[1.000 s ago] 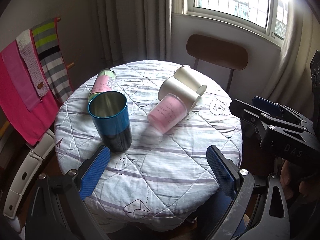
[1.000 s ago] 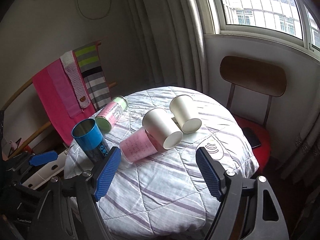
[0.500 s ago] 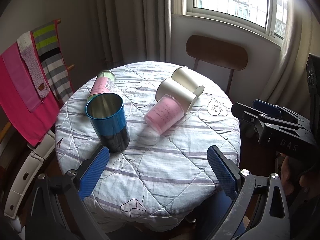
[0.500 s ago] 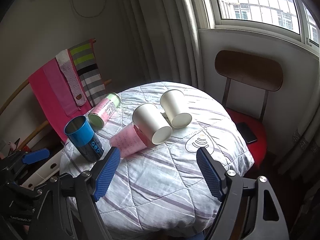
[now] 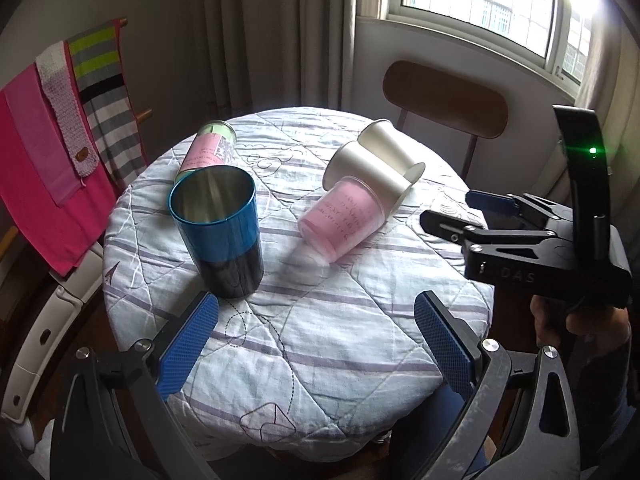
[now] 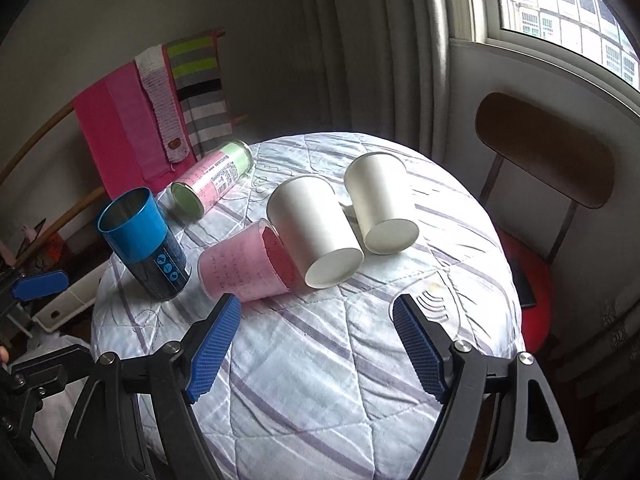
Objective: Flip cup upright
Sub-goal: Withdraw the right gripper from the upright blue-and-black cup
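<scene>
Cups [image 6: 316, 232] beyond both spread jaws

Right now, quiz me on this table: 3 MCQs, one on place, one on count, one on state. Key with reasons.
1. What lies directly against the pink cup?
A. blue tumbler
B. a white paper cup
C. green-lidded can

2. How many white paper cups are on the table?
A. one
B. two
C. three

3. How does the blue tumbler stand?
A. upright, mouth up
B. on its side
C. upside down

Key:
1 B, the nearer white paper cup rests on the pink cup's open end.
2 B, it and a second white paper cup both lie tipped over.
3 A, its open rim faces up, the metal inside showing.
</scene>
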The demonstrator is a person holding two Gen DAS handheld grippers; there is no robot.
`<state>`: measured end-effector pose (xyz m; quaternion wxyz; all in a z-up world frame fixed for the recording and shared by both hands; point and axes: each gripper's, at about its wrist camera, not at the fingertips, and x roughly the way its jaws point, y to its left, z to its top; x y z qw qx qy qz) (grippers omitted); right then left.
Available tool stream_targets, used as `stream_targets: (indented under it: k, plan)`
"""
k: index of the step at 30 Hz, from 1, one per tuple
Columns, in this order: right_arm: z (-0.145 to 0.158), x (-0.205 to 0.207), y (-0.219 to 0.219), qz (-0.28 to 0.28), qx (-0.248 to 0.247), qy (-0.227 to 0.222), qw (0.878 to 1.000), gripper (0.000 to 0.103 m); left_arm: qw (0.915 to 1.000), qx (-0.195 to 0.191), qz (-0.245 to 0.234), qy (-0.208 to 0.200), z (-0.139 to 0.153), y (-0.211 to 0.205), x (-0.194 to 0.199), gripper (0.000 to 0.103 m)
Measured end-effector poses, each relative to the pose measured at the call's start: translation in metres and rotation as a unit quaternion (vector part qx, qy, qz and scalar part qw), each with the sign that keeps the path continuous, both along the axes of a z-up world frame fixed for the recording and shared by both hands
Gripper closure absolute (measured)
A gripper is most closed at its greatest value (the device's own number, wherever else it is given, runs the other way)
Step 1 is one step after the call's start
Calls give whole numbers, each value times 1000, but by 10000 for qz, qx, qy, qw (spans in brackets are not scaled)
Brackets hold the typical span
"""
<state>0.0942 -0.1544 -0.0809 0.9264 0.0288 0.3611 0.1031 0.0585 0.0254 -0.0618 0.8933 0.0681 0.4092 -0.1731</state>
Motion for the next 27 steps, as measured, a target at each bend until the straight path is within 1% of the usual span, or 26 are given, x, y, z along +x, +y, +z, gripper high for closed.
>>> stream_targets:
  k: [1, 6, 8, 16, 17, 18, 19, 25, 27]
  plan:
    - [-3, 7, 2, 81, -23, 37, 10000, 23, 10000, 34, 33, 16, -2, 0, 3, 3]
    - [-12, 30, 5, 138, -297, -18, 9995, 23, 9994, 190, 285, -8, -6, 2, 12, 3]
    - [-14, 37, 5, 226, -325, -19, 9992, 23, 9991, 250, 354, -31, -8, 1, 16, 3]
    - [-24, 58, 10, 604, -355, 130, 9975, 24, 9988, 312, 377, 34, -14, 0, 24, 3]
    - [-25, 58, 11, 659, -343, 146, 9971, 25, 9988, 311, 377, 48, -14, 0, 24, 3]
    - [-26, 58, 12, 688, -342, 145, 9969, 29, 9987, 323, 379, 53, -15, 0, 25, 3]
    - [-27, 58, 13, 728, -340, 158, 9966, 31, 9987, 334, 385, 53, -16, -1, 25, 3]
    - [-29, 61, 9, 814, -298, 239, 9959, 50, 9987, 324, 371, 118, -18, 1, 25, 3]
    - [-29, 62, 9, 807, -308, 249, 9960, 52, 9986, 330, 385, 142, -19, 1, 25, 3]
